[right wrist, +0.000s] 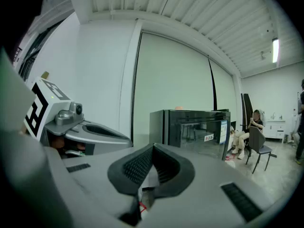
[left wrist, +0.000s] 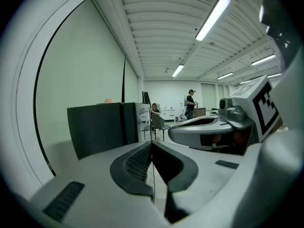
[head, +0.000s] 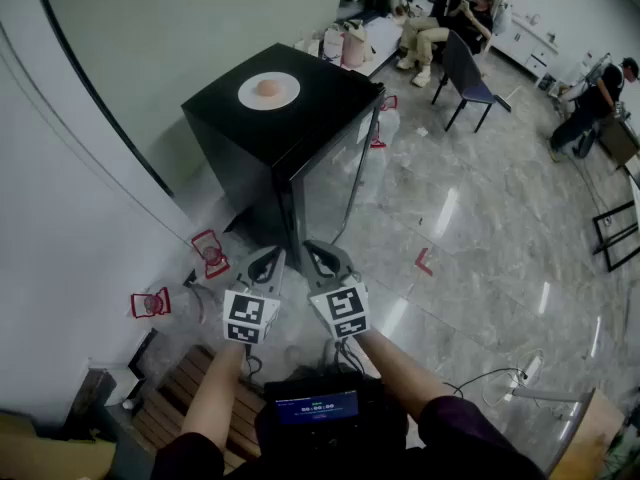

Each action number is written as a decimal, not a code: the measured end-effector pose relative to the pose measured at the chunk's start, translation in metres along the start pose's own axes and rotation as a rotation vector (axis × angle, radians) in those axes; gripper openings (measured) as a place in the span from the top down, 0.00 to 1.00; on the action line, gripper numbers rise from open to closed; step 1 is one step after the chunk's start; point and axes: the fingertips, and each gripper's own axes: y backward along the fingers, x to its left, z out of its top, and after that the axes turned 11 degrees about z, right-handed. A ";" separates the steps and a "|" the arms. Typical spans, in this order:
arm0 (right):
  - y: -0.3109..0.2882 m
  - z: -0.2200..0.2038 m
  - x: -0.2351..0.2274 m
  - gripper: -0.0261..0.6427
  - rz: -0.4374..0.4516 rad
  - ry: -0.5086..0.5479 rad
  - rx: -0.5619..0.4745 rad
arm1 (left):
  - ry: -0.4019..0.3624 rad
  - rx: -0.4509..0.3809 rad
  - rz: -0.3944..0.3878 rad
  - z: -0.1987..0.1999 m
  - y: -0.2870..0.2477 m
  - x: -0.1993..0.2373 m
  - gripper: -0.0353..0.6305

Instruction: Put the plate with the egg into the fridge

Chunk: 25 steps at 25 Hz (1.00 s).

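A white plate [head: 269,91] with a brownish egg [head: 268,87] on it rests on top of a low black fridge [head: 281,136] with a closed glass door. Both grippers hover side by side well short of the fridge, near the person's body. My left gripper [head: 272,259] is shut with nothing in it, and so is my right gripper [head: 317,253]. In the left gripper view the fridge [left wrist: 102,127] stands ahead with the egg [left wrist: 109,100] just showing on top. The right gripper view shows the fridge [right wrist: 194,127] ahead with the egg [right wrist: 179,108] as a small bump.
A pale wall [head: 120,88] runs along the left. Clear bottles with red caps [head: 211,253] lie on the floor by the fridge. A slatted wooden pallet [head: 175,398] is at my feet. A dark chair [head: 468,80] and seated person [head: 430,33] are beyond the fridge.
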 end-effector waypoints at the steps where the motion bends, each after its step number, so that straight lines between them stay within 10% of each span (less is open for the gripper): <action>1: 0.001 0.001 0.000 0.95 0.001 0.006 -0.001 | 0.014 0.003 0.003 -0.001 0.000 0.000 0.93; 25: -0.104 -0.132 -0.067 0.83 -0.325 -0.186 0.212 | 0.052 0.101 -0.027 -0.083 -0.078 0.056 0.93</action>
